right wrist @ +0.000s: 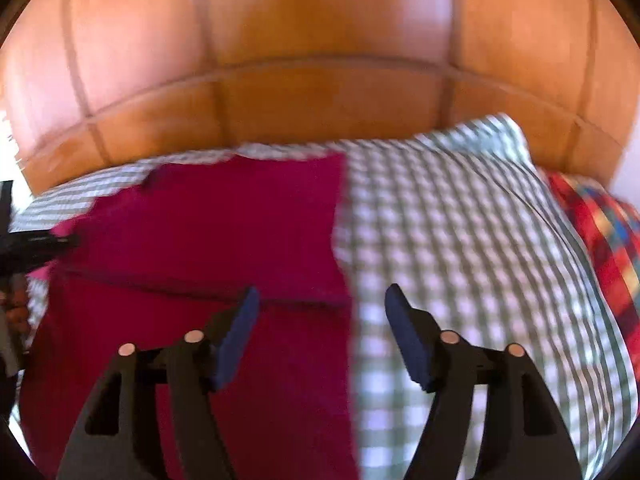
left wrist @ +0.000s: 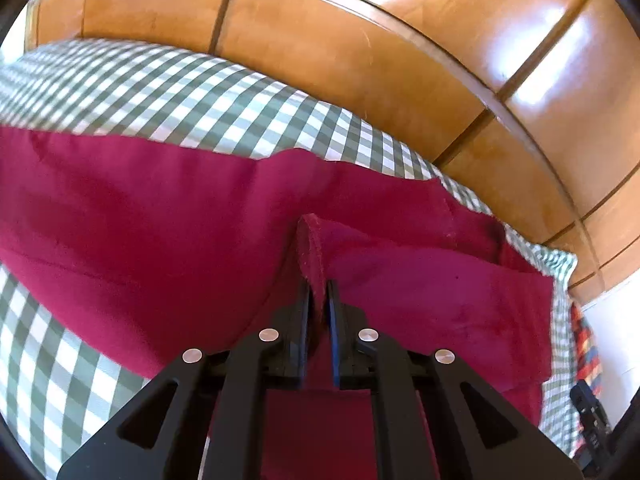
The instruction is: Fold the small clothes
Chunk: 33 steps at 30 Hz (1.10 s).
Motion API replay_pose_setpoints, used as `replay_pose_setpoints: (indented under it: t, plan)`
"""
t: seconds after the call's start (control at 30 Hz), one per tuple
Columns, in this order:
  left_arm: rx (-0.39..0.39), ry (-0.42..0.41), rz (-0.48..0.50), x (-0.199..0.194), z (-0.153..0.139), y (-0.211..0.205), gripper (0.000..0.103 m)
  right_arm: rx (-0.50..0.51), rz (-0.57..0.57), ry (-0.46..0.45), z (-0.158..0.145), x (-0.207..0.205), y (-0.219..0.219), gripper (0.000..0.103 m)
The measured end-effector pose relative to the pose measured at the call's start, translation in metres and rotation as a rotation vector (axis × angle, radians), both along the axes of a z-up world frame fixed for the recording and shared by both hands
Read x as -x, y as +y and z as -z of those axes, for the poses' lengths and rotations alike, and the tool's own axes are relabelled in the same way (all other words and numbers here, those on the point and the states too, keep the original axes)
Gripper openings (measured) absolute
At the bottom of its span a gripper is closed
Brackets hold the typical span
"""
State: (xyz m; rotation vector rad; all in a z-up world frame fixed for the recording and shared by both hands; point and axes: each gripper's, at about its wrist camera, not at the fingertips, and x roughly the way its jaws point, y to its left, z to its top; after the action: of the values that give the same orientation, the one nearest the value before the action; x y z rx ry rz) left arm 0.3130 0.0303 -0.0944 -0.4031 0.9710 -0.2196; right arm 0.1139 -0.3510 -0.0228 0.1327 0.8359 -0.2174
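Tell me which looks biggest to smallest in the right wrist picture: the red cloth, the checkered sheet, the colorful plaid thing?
1. Checkered sheet and red cloth: too alike to rank.
2. Colorful plaid thing: smallest, cut off at the picture's edge.

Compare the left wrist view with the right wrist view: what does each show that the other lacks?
Left wrist only: the left claw shut on a raised fold of the red garment.
Right wrist only: the right claw open and empty above the garment's edge, and most of a plaid cloth.
Both: the garment, the checked sheet and the wooden panels.
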Motion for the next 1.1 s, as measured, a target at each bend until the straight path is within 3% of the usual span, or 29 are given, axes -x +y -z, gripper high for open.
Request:
replay_pose_setpoints:
  t: [0.17, 0.23, 0.3, 0.4, 0.6, 0.7, 0.8, 0.83, 0.87, 0.9, 1.0, 1.1]
  plan:
    - [0.019, -0.003, -0.075, 0.018, -0.005, 0.032, 0.006, -0.004, -0.062, 0.066, 0.032, -0.047, 0.034, 0.071]
    - [0.016, 0.009, -0.117, 0.029, -0.003, 0.059, 0.006, 0.034, -0.051, 0.130, 0.058, -0.063, 0.043, 0.073]
    - [0.018, 0.028, -0.167, 0.039, 0.001, 0.087, 0.006, 0.068, -0.033, 0.120, 0.072, -0.064, 0.048, 0.078]
    - [0.029, 0.059, -0.295, 0.055, 0.010, 0.145, 0.006, 0.073, -0.007, 0.109, 0.074, -0.062, 0.043, 0.086]
    - [0.088, 0.049, -0.561, 0.083, 0.014, 0.256, 0.006, 0.073, -0.002, 0.105, 0.077, -0.060, 0.043, 0.088]
    - [0.115, 0.038, -0.634, 0.083, 0.011, 0.290, 0.006, 0.066, -0.002, 0.103, 0.075, -0.060, 0.045, 0.089]
    - [0.193, 0.029, -0.675, 0.076, 0.011, 0.317, 0.006, 0.069, 0.000, 0.103, 0.075, -0.061, 0.046, 0.089]
    - [0.224, 0.037, -0.694, 0.071, 0.013, 0.326, 0.012, 0.073, 0.001, 0.103, 0.075, -0.061, 0.047, 0.089]
    - [0.252, 0.038, -0.709, 0.068, 0.014, 0.331, 0.034, 0.077, 0.003, 0.104, 0.075, -0.061, 0.047, 0.090]
    - [0.288, 0.037, -0.728, 0.066, 0.015, 0.336, 0.043, 0.080, 0.004, 0.105, 0.075, -0.062, 0.048, 0.090]
    - [0.378, 0.037, -0.760, 0.058, 0.019, 0.347, 0.047, 0.077, 0.006, 0.104, 0.076, -0.062, 0.048, 0.091]
    - [0.350, 0.042, -0.779, 0.047, 0.020, 0.346, 0.047, 0.083, 0.007, 0.104, 0.076, -0.063, 0.048, 0.091]
